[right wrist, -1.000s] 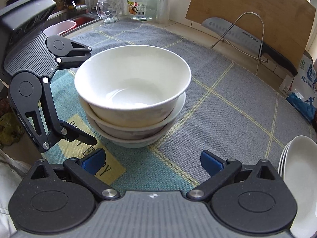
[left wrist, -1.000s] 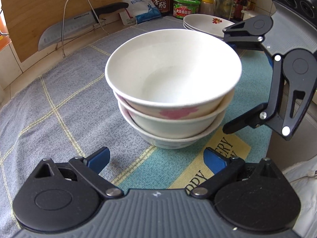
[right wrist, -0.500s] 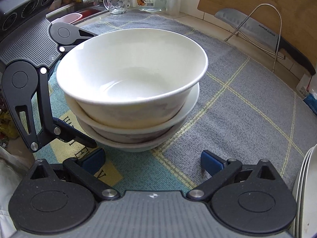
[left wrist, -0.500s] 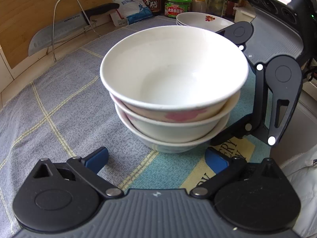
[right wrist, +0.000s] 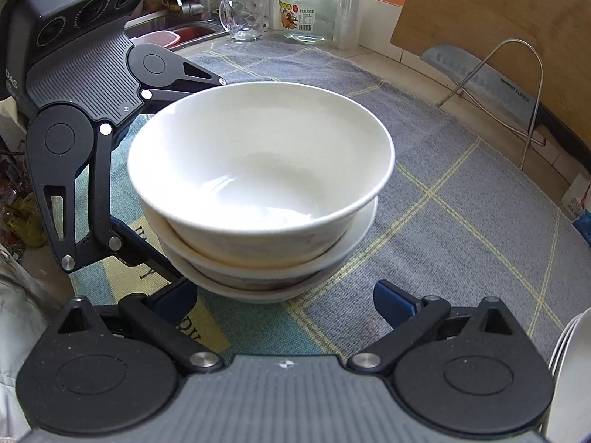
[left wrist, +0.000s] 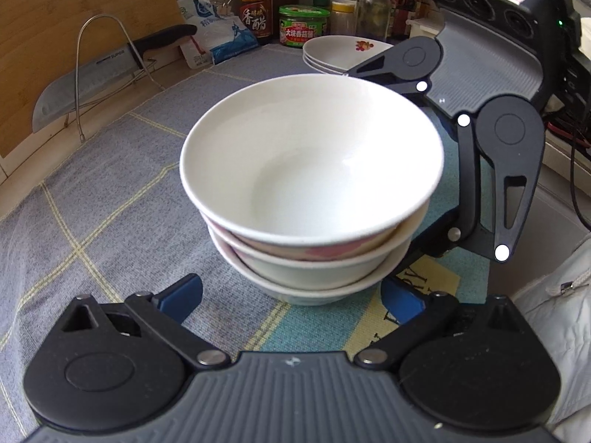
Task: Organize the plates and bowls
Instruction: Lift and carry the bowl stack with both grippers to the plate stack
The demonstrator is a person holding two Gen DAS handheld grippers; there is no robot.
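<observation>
A stack of three white bowls [left wrist: 310,192] sits on the grey checked cloth [left wrist: 110,203] covering the desk. The left gripper [left wrist: 291,293] and the right gripper [right wrist: 284,297] flank the stack from opposite sides — both with fingers spread wide, neither touching it. Behind the stack, near the jars, rests a pile of plates [left wrist: 340,53]; a knife [left wrist: 92,77] leans in a wire rack beyond.
</observation>
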